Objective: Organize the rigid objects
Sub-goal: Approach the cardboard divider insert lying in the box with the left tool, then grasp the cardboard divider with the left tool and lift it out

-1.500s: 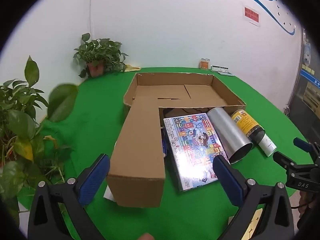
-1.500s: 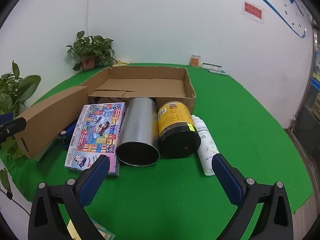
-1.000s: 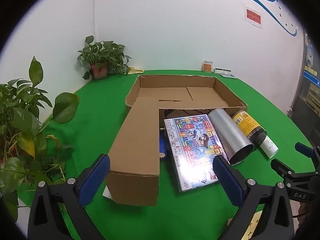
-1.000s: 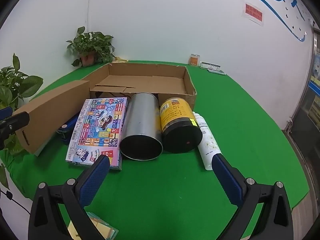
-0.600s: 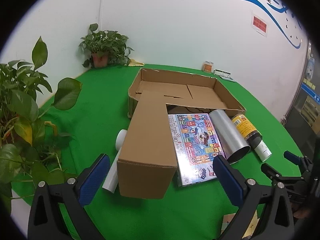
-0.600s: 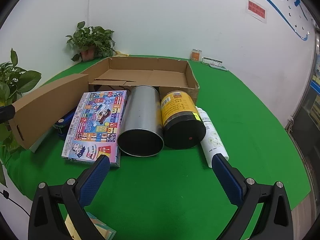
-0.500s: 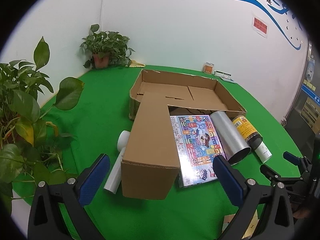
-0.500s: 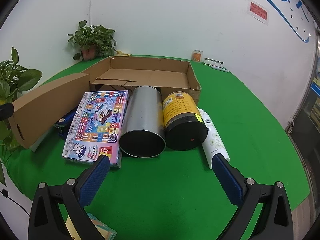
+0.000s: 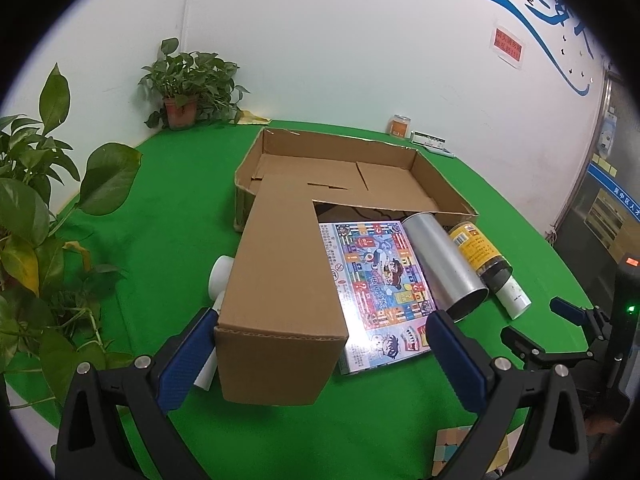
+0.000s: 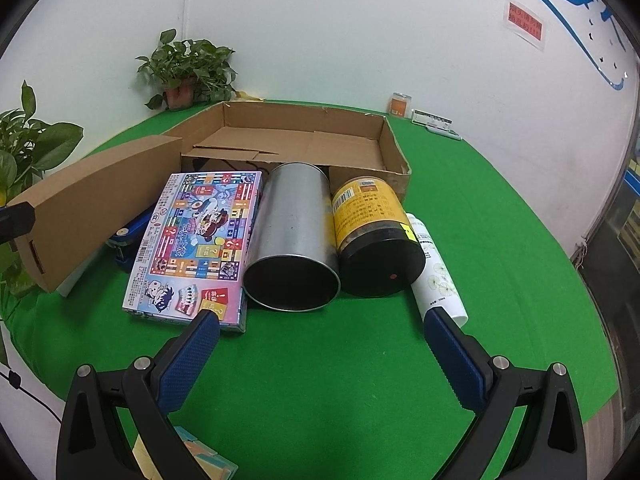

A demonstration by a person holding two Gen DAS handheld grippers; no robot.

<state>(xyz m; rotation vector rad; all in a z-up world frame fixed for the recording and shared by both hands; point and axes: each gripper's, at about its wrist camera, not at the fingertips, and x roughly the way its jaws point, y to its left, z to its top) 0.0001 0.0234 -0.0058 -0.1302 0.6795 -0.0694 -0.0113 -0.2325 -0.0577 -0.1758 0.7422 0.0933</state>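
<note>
An open cardboard box (image 9: 348,172) (image 10: 304,140) lies on the green table. In front of it, in a row, are a long cardboard piece (image 9: 280,292) (image 10: 92,204), a colourful game box (image 9: 376,284) (image 10: 196,240), a silver can on its side (image 9: 440,264) (image 10: 296,232), a yellow-labelled jar with a black lid (image 9: 480,248) (image 10: 372,232) and a white bottle (image 9: 512,296) (image 10: 436,272). My left gripper (image 9: 322,324) is open, just short of the cardboard piece's near end. My right gripper (image 10: 321,320) is open in front of the silver can and holds nothing.
A white tube (image 9: 218,280) lies left of the cardboard piece, and a blue object (image 10: 128,236) is partly hidden under it. Pastel block cards (image 9: 472,448) (image 10: 192,456) lie near the front edge. Potted plants (image 9: 188,84) stand at the left and back left. Small items (image 9: 400,124) sit by the wall.
The left gripper's view has shifted left and higher, which brought the white tube into sight. The right gripper has drawn a little closer to the cans. No object has moved.
</note>
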